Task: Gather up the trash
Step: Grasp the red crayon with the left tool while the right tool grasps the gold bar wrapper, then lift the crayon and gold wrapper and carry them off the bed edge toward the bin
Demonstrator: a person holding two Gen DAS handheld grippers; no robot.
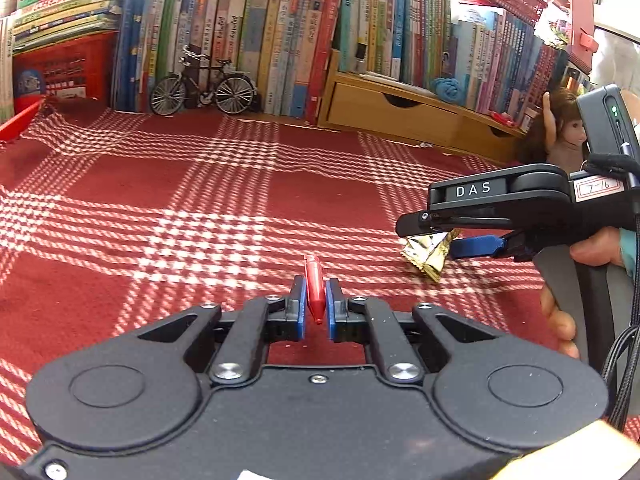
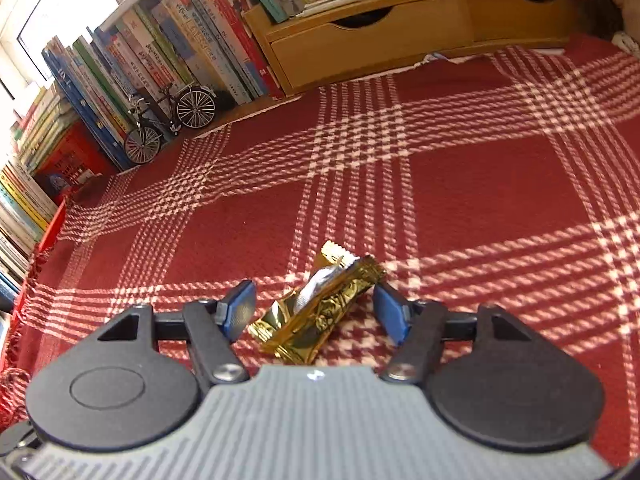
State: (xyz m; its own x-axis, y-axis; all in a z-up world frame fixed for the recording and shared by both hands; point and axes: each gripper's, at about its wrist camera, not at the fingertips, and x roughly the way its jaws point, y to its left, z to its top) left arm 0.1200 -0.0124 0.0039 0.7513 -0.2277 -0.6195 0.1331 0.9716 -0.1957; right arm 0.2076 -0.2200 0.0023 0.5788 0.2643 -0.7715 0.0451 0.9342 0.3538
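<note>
I see the red plaid cloth (image 2: 460, 184) covering the whole counter, with a row of books (image 1: 248, 40) and a wooden drawer unit (image 2: 376, 40) along the back and a small model bicycle (image 1: 202, 88) leaning against the books. My right tool (image 2: 316, 308) has its blue fingers spread to either side of a crumpled gold wrapper (image 2: 320, 308) that lies on the cloth near me. My left tool (image 1: 316, 304) is pressed onto a thin red piece (image 1: 314, 292), pinching it upright. To take the wrapper well, I judge I should keep it centred between the pads, lower until they skim the cloth, then squeeze slowly so the slippery foil does not squirt out or drag the fabric.
</note>
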